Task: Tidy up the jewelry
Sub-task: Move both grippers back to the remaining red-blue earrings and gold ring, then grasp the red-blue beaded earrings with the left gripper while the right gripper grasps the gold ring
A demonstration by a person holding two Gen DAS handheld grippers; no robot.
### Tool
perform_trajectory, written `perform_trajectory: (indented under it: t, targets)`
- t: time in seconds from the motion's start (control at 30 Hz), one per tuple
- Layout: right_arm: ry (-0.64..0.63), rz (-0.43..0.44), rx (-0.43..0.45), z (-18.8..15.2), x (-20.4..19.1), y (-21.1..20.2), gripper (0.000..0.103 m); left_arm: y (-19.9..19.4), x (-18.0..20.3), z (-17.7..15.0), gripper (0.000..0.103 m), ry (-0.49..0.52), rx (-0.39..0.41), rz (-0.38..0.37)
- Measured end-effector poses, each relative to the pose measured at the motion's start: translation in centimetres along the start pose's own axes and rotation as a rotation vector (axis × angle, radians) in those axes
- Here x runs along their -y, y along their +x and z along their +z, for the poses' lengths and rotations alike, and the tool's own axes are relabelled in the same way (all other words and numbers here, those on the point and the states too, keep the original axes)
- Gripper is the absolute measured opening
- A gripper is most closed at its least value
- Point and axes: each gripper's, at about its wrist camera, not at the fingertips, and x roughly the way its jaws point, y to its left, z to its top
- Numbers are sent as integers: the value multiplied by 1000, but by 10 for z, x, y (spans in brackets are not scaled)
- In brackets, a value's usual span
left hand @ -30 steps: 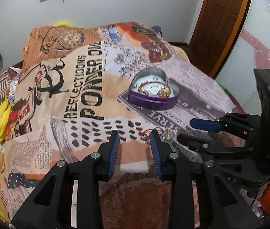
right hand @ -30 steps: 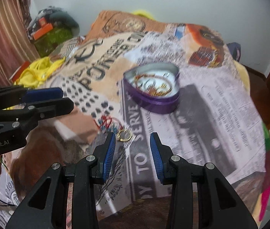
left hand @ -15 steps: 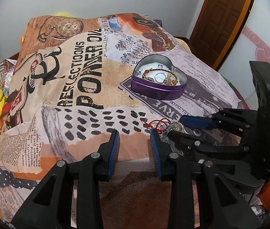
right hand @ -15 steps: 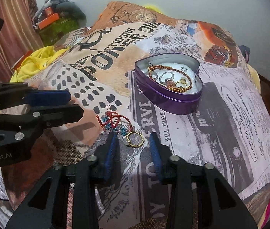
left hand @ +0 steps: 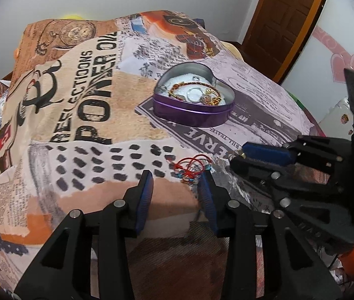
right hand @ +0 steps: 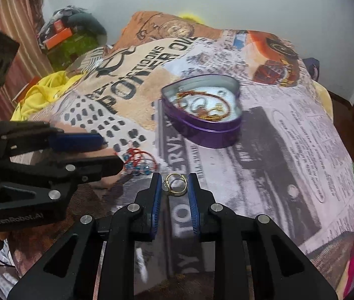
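Note:
A purple heart-shaped tin [left hand: 194, 111] [right hand: 207, 130] sits open on the printed blanket and holds gold bracelets and rings. A red cord bracelet with blue beads [left hand: 192, 167] [right hand: 138, 161] lies on the blanket just in front of my left gripper [left hand: 175, 183], which is open and empty. A gold ring [right hand: 175, 184] lies between the fingertips of my right gripper [right hand: 174, 183]. The jaws stand narrowly apart on either side of the ring, and I cannot tell whether they touch it.
The printed blanket [left hand: 82, 105] covers a bed. A yellow cloth [right hand: 44, 92] lies at the bed's left side. A brown door [left hand: 287, 12] stands at the far right. A white wall runs behind the bed.
Both grippers have moved forward over the blanket. My right gripper has narrowed around the gold ring. My left gripper has come up to the red bracelet.

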Motion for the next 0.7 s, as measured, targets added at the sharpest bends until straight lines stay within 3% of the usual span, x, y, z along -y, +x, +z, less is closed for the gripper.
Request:
perform_trajectory:
  t: [0.47,0.57,0.7]
  targets:
    - [69,-20,44,-1,24,-18,19,23,24,6,40,62,-17,-2]
    - [73,-16,47,-1,25,-19,19,23,25,5,27,68,-15,4]
    - [75,-15,54,-1,24,-22,19,23,24,4,18,70,-12,11]
